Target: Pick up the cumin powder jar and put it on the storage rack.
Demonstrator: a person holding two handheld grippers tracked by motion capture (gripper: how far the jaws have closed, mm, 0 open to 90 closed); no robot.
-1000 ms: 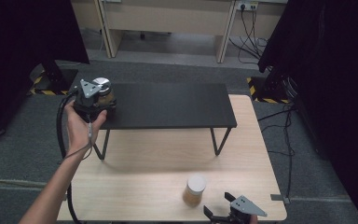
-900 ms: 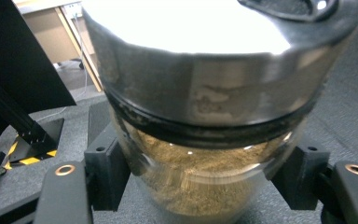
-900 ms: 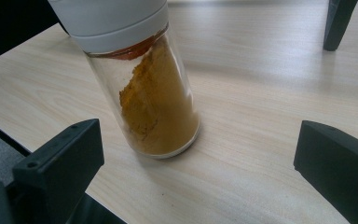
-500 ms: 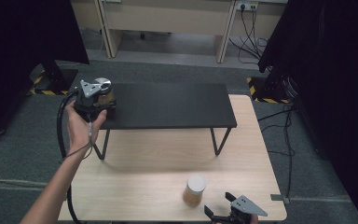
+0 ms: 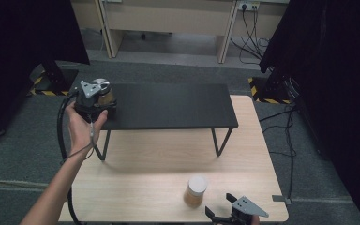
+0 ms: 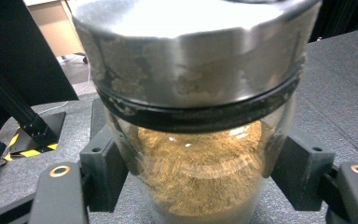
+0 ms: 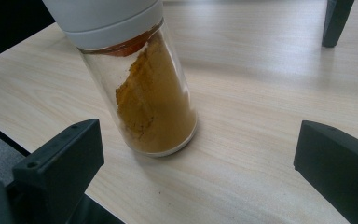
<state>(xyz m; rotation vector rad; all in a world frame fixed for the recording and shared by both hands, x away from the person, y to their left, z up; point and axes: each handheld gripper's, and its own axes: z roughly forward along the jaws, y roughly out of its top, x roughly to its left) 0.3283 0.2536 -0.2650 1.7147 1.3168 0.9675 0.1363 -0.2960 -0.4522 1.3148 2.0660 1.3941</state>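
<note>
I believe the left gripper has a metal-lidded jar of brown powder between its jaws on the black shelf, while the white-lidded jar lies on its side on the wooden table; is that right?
Not quite: the white-lidded jar stands upright on the wooden table, as the high view shows. The rest holds: the left gripper has the metal-lidded jar between its jaws on the black shelf.

No readable text from my seat.
I find no label, brand, number or sign on either jar or elsewhere.

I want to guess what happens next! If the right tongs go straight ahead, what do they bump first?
Probably the white-capped spice jar. It stands on the wooden table just ahead of the open right tongs, slightly left of their middle, so one jaw might brush it.
</note>
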